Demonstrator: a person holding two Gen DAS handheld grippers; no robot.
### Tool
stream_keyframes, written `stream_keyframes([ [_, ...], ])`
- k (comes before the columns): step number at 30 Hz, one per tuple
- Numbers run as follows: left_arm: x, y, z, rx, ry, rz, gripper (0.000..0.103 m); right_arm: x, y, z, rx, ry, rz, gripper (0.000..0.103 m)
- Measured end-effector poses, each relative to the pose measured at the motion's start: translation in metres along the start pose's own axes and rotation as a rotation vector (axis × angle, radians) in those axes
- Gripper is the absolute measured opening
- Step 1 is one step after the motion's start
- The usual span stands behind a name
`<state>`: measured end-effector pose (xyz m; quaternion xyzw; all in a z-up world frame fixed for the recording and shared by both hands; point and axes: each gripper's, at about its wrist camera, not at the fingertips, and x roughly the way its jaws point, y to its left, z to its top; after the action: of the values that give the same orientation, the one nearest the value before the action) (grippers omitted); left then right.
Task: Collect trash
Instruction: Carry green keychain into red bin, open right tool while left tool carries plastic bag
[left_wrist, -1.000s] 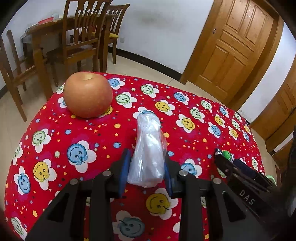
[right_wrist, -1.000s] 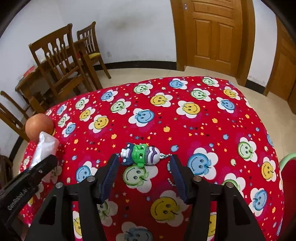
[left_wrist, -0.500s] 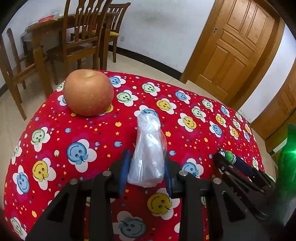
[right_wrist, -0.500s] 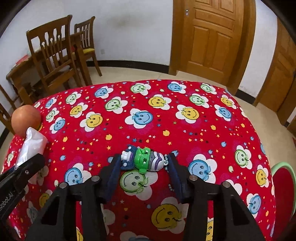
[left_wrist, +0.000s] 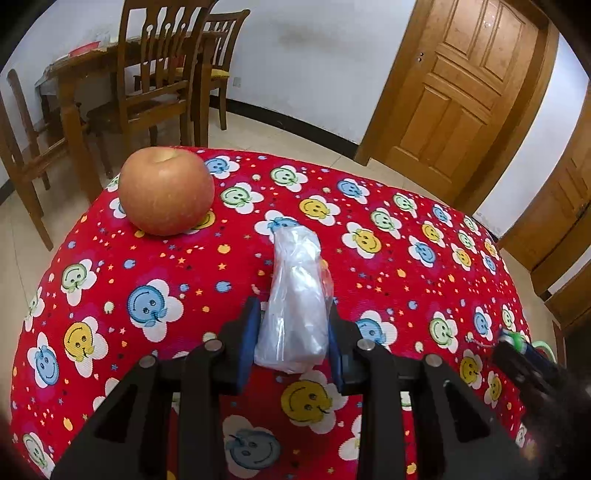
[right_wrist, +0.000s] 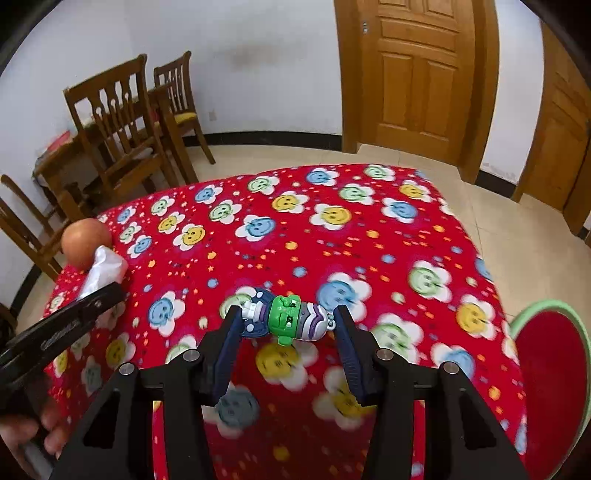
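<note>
My left gripper (left_wrist: 293, 332) is shut on a crumpled clear plastic bag (left_wrist: 295, 299), held just above the red smiley-flower tablecloth (left_wrist: 147, 280). The bag's tip also shows at the left of the right wrist view (right_wrist: 105, 264). My right gripper (right_wrist: 286, 328) is shut on a small green, purple and white toy figure (right_wrist: 286, 321), lifted above the cloth. The right gripper's tip with the toy shows at the right edge of the left wrist view (left_wrist: 517, 343).
An apple (left_wrist: 166, 190) sits near the table's far left corner and shows in the right wrist view (right_wrist: 85, 243). A red bin with a green rim (right_wrist: 550, 373) stands off the table's right side. Wooden chairs (left_wrist: 155, 74) and a door (right_wrist: 417, 77) lie beyond.
My right gripper has risen and swung toward the right, lifting the toy off the cloth; the red bin has come more into view. My left gripper still holds the bag, nearly unmoved.
</note>
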<state>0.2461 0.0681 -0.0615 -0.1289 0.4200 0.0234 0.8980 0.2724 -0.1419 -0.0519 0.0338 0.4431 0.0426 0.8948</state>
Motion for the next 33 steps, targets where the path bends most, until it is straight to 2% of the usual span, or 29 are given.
stream_keyframes([
  [11,-0.009,-0.034,-0.012,0.103,-0.008,-0.035,0.033,-0.073,-0.053,-0.031,0.075,-0.075,-0.011,0.05],
  [17,-0.02,-0.059,-0.019,0.157,-0.013,-0.066,0.033,-0.109,-0.095,-0.057,0.153,-0.105,-0.065,0.05],
  [27,-0.047,-0.106,-0.039,0.253,0.004,-0.141,0.033,-0.132,-0.166,-0.092,0.296,-0.106,-0.155,0.05],
  [33,-0.061,-0.144,-0.059,0.311,0.053,-0.242,0.033,-0.128,-0.204,-0.118,0.371,-0.064,-0.185,0.05],
])
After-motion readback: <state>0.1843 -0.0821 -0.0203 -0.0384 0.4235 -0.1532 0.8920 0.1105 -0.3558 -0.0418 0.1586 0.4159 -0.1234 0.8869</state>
